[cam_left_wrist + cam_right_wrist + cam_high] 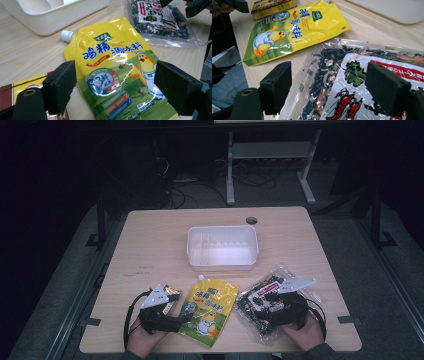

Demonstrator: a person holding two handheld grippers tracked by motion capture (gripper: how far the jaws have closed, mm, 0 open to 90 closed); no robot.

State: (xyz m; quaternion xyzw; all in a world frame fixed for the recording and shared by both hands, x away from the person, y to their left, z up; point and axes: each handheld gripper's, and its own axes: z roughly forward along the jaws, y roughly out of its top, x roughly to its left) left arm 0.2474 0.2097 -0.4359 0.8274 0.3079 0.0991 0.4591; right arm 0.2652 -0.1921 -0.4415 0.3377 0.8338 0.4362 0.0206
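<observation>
Down at the tabletop's near edge, a person's hands hold two grippers. The left gripper (pixel 184 318) has its jaws spread apart, hovering over the lower part of a yellow spouted pouch (pixel 117 72) that lies flat near the middle of the near edge. A small red and gold box (pixel 171 296) lies just beside the pouch on its left. The right gripper (pixel 329 87) also has its jaws apart, above a clear bag of dried seaweed mix (pixel 352 82) lying toward the near right corner. A white plastic bin (pixel 223 247) sits at the tabletop's centre, beyond both packets.
</observation>
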